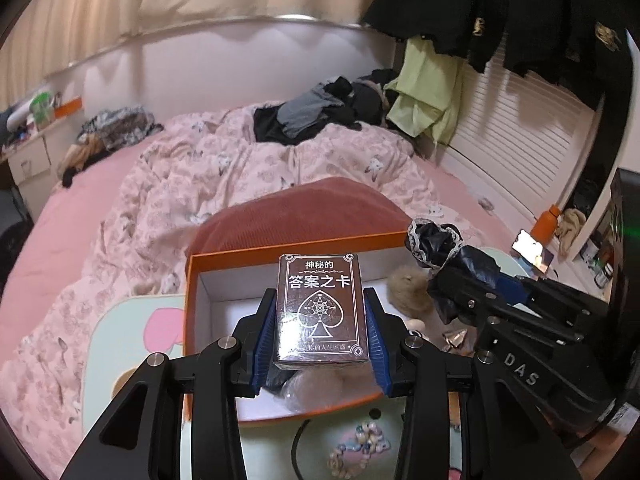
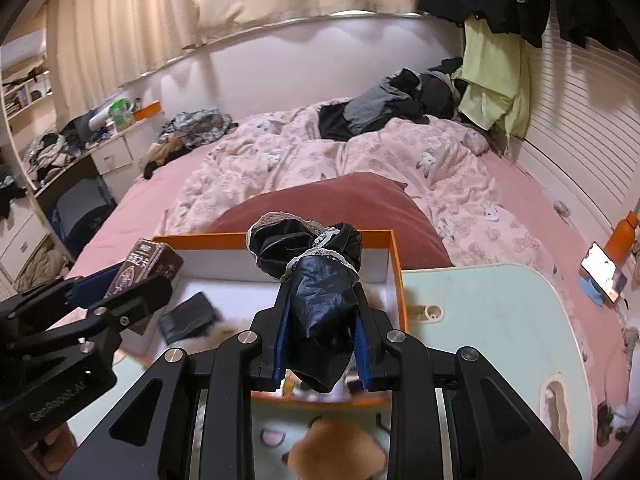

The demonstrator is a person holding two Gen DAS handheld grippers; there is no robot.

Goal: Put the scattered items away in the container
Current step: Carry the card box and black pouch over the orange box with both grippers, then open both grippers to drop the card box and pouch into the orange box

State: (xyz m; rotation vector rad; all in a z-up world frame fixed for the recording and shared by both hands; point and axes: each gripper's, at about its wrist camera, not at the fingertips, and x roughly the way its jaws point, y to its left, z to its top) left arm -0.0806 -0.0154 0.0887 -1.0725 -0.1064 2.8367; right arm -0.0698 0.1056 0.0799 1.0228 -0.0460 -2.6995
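My left gripper is shut on a brown card box with Chinese lettering and holds it upright over the orange box, which has a white inside. My right gripper is shut on a black lace-trimmed cloth and holds it over the same orange box. From the right wrist view the card box and the left gripper sit at the left. From the left wrist view the cloth and the right gripper sit at the right. A black wallet and a tan pompom lie inside the box.
The orange box stands on a pale green lap table on a pink bed. A dark red cushion lies behind it. A tan plush toy and a bead bracelet lie on the table in front. A phone and an orange bottle are at the right.
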